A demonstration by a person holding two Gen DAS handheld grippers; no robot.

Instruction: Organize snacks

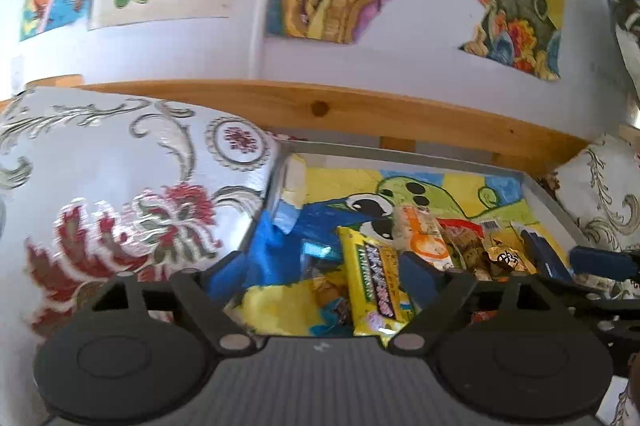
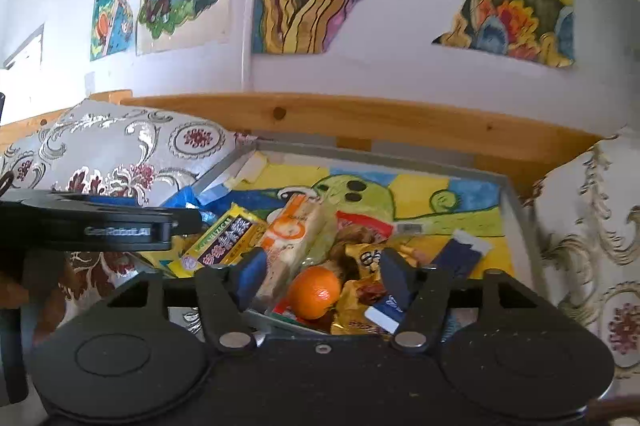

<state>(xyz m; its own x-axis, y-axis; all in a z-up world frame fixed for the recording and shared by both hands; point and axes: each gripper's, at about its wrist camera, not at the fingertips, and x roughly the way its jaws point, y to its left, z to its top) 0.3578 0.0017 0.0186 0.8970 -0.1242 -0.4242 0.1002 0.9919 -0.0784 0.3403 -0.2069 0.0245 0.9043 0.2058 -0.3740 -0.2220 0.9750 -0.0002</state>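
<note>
Two hand-held tools hover over a grey tray (image 2: pixel 516 209) lined with a painted picture, where the snacks lie heaped toward the near edge. The left tool (image 1: pixel 320 266) stands wide apart and empty above a yellow snack bar (image 1: pixel 374 286). The right tool (image 2: pixel 320 274) is likewise apart and holds nothing, its jaws framing an orange-and-white packet (image 2: pixel 288 238), a mandarin (image 2: pixel 314 292) and a gold wrapper (image 2: pixel 360 266).

The jumble fits a sort in progress or one just begun — which, the scene does not settle. Any pick calls for closing on one item without dragging its neighbours, since the packets overlap.

Only the right view shows the mandarin and the dark blue packet (image 2: pixel 460 258) lying clear on the lining. Only the left view shows crumpled blue plastic (image 1: pixel 276 246) by the tray's left wall, against a patterned cushion (image 1: pixel 120 185).
</note>
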